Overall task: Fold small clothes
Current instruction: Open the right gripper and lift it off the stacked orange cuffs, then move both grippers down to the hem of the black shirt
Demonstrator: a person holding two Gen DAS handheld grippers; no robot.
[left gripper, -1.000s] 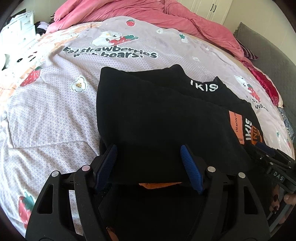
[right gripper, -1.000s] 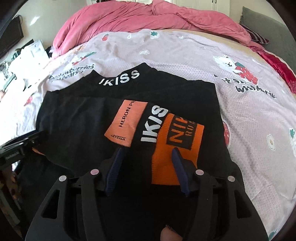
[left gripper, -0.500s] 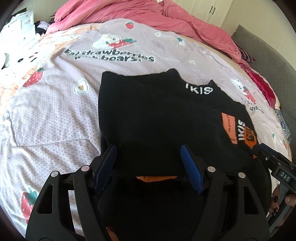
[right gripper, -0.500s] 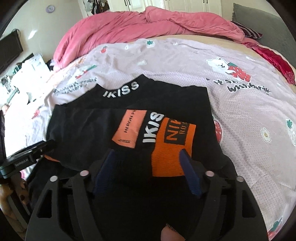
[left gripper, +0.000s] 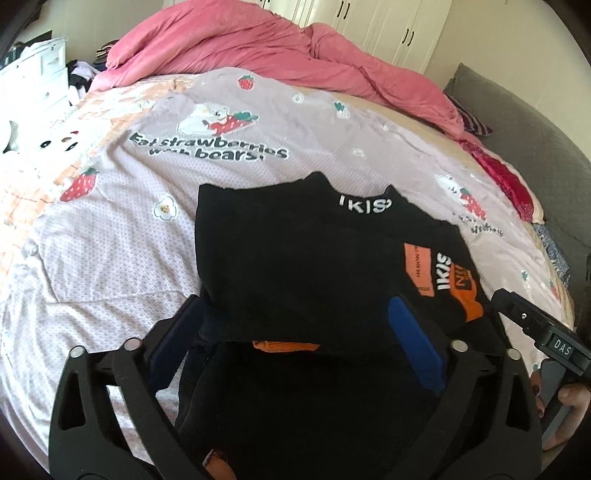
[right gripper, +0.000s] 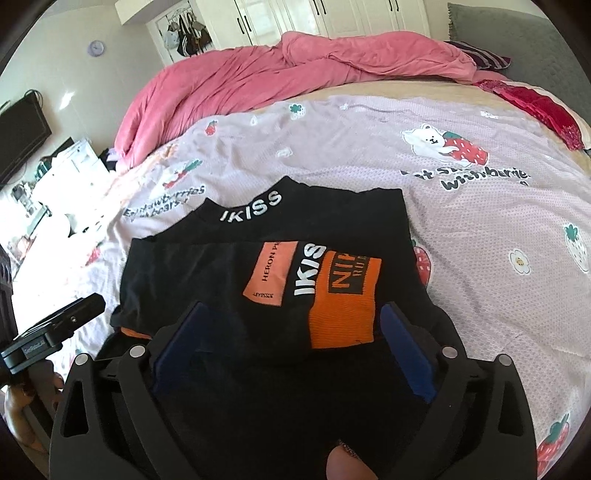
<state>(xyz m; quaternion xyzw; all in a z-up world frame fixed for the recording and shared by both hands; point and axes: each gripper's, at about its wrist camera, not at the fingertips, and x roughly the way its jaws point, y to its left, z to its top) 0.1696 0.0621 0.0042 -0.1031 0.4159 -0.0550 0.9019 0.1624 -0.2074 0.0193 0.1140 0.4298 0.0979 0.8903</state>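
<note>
1. A bed [left gripper: 110, 229] fills both views, covered by a pale lilac sheet printed with strawberries, bears and the words "Eat strawberries with bears".
2. A rumpled pink duvet [left gripper: 258, 48] is heaped along the far edge of the bed, with white wardrobe doors [right gripper: 303, 18] behind it.
3. A black garment [left gripper: 295, 266], folded into a rough rectangle, lies flat on the sheet in the near middle of the bed. Its collar [right gripper: 251, 210], with white letters reading "IKISS", points away toward the duvet.
4. On the folded top layer, toward the right side, sit an orange label patch [right gripper: 271, 273] reading "HERON" and a larger orange block [right gripper: 343, 306], with more white "IKISS" lettering between them.
5. The left gripper [left gripper: 295, 332] hangs over the near left edge of the garment. Its jaws have just been opening and stand spread wide; the black cloth lies between the blue pads [left gripper: 413, 343] but they do not press on it.
6. The right gripper [right gripper: 291, 343] hangs over the near right edge, above the orange block. Its jaws have also just been opening and stand wide, with the cloth between them and not gripped.
7. A thin strip of orange fabric [left gripper: 284, 346] peeks out under the near fold.
8. A fingertip [right gripper: 347, 465] shows at the bottom edge of the right wrist view.
</note>
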